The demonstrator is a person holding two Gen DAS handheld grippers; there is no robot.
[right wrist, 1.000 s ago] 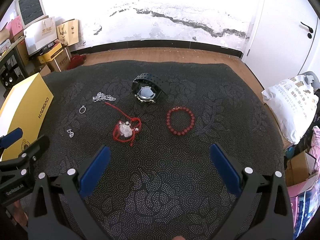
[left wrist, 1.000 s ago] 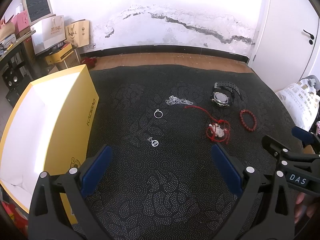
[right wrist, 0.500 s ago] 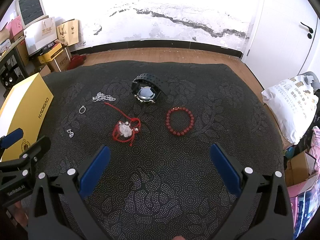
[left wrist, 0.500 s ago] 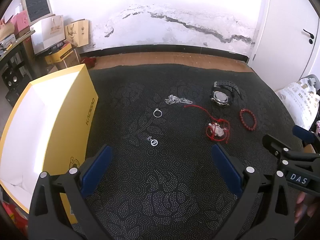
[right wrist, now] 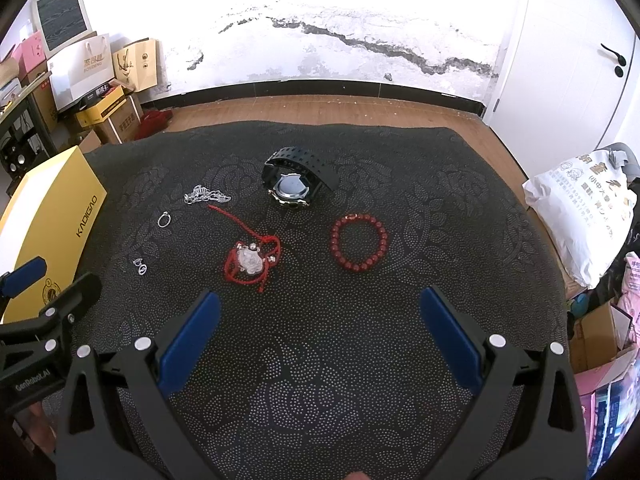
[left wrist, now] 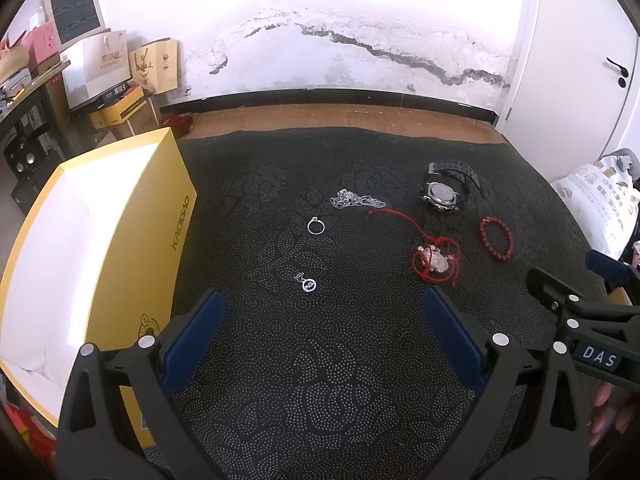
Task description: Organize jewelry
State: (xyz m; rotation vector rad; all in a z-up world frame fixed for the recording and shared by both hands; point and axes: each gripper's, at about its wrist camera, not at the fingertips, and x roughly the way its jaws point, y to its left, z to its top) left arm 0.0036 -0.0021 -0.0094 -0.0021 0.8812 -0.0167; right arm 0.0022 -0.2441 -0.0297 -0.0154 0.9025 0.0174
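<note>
Jewelry lies spread on a dark patterned mat (left wrist: 320, 380). A black watch (right wrist: 289, 186), a red bead bracelet (right wrist: 359, 243), a red cord with a clear pendant (right wrist: 250, 261), a silver chain (right wrist: 206, 195), a silver ring (right wrist: 163, 219) and a small silver charm (right wrist: 140, 266) lie apart. In the left wrist view the ring (left wrist: 315, 226) and the charm (left wrist: 307, 283) lie ahead of my left gripper (left wrist: 320, 312). An open yellow box (left wrist: 80, 248) with a white inside stands at the left. My left gripper and my right gripper (right wrist: 318, 312) are both open and empty, above the mat's near part.
Cartons, paper bags and a shelf (right wrist: 92, 92) stand at the back left by the wall. A white sack (right wrist: 588, 212) and boxes lie off the mat's right edge. A white door (right wrist: 580, 60) is at the back right. Wood floor borders the mat's far edge.
</note>
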